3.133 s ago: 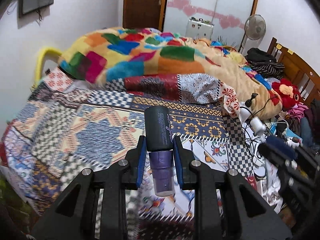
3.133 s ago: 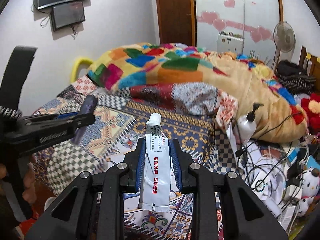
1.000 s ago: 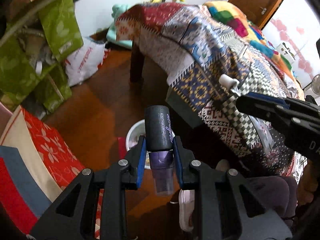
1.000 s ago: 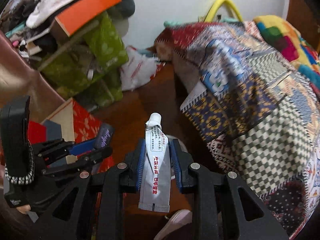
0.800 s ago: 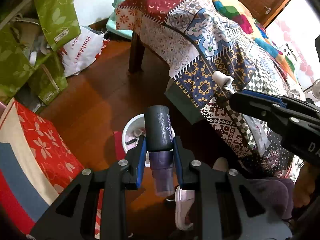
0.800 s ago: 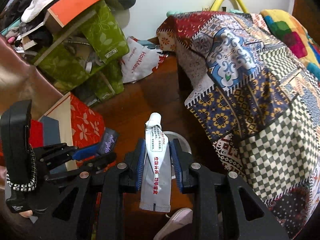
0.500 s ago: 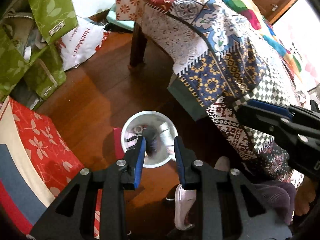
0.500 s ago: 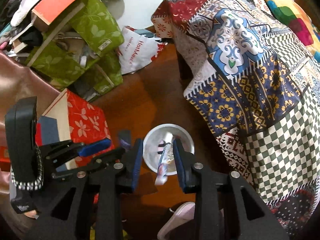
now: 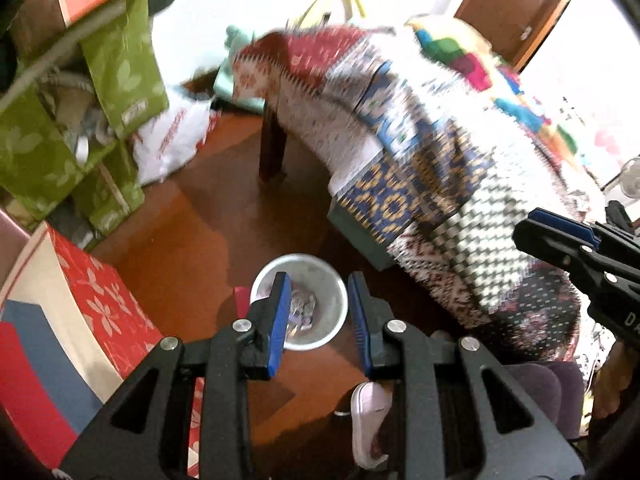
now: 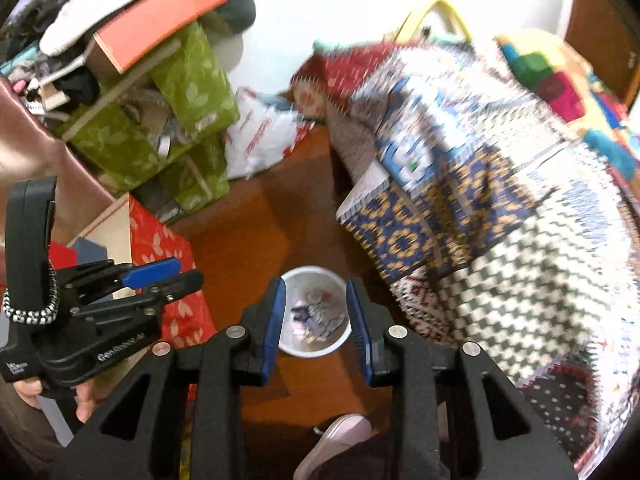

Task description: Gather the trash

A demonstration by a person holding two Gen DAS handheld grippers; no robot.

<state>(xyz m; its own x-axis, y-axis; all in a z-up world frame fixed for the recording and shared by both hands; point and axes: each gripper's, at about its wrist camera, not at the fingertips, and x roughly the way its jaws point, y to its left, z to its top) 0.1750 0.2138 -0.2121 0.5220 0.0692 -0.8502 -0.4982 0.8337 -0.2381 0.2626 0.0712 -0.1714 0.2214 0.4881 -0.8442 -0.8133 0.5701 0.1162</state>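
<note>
A white round trash bin (image 9: 334, 322) stands on the brown wooden floor, holding several small bits of trash (image 9: 301, 312). My left gripper (image 9: 317, 280) hangs above it, open, with nothing between its blue pads. In the right wrist view the same bin (image 10: 308, 350) lies straight below my right gripper (image 10: 316, 286), which is also open and empty. A dark purple piece (image 10: 302, 314) shows among the trash inside. The two grippers are side by side: the right gripper (image 9: 560, 236) shows at the right edge, the left gripper (image 10: 160, 272) at the left with a hand under it.
A bed with a patchwork quilt (image 9: 432, 160) overhangs the floor just right of the bin. Green bags (image 10: 176, 120), a white plastic bag (image 9: 172, 148) and a red floral box (image 9: 92, 304) crowd the left. A pale slipper (image 9: 368, 412) sits near the bin.
The purple bottle left the left gripper and the white tube left the right one; both fell into the bin. Both grippers now stand open and have risen above it.
</note>
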